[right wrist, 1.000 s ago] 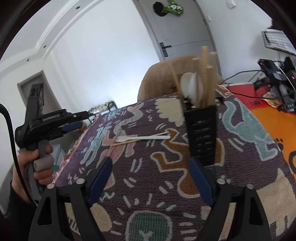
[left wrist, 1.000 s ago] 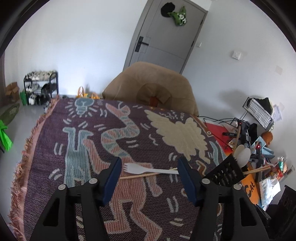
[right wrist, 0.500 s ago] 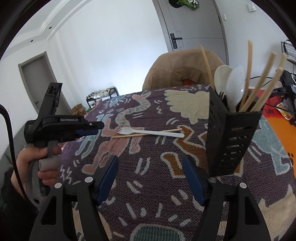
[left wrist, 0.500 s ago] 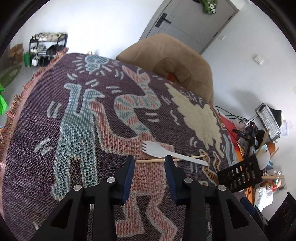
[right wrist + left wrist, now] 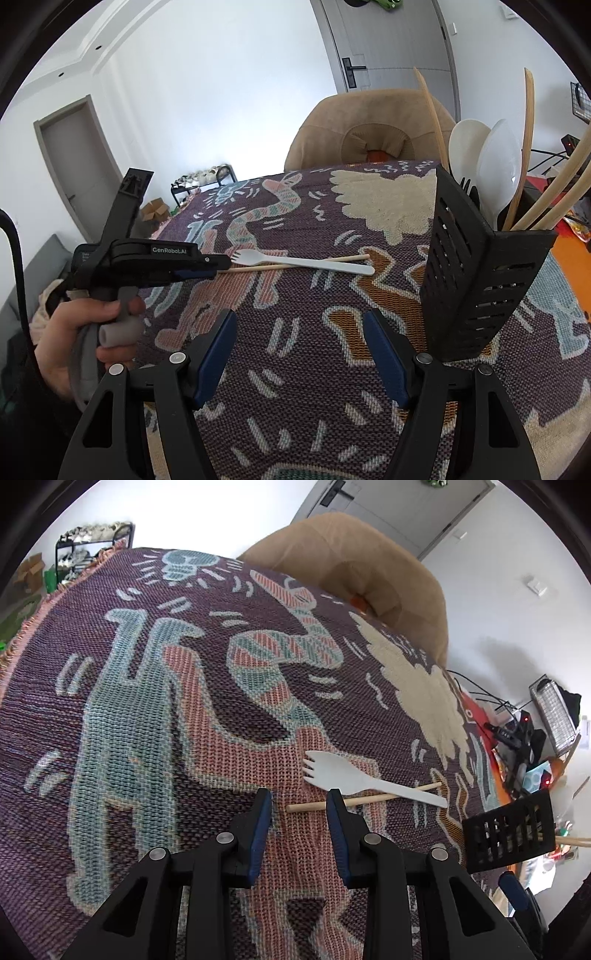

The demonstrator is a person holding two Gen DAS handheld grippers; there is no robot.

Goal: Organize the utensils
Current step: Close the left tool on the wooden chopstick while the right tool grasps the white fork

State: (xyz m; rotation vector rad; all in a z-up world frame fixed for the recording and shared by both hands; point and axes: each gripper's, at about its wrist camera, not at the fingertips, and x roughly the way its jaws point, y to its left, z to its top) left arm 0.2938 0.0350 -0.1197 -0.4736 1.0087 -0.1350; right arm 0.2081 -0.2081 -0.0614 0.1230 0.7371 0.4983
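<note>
Cloth (image 5: 155, 686), woven with cartoon figures on purple, covers the whole table under you, and everything below is placed against it. Past its far edge stands a tan chair (image 5: 354, 565). Near its right side your black caddy (image 5: 480, 280) stands upright, already holding two white spoons (image 5: 495, 162) and several chopsticks (image 5: 554, 192) that lean out of its top. Around the cloth's middle lies a white fork (image 5: 354, 779), tines toward your left gripper, handle toward the caddy. A single chopstick (image 5: 369, 798) lies with it, crossing the fork's handle; in the left wrist view the handle seems to lie on top, but you cannot tell for sure. Your left gripper (image 5: 300, 806) is low over the cloth with its jaws parted narrowly and nothing between them; the chopstick's near end sits at the mouth of the gap, against the inner edge of the right finger (image 5: 338, 827). Your right gripper (image 5: 297, 339) hangs over the cloth's near part, just left of the caddy, jaws spread wide and empty.
</note>
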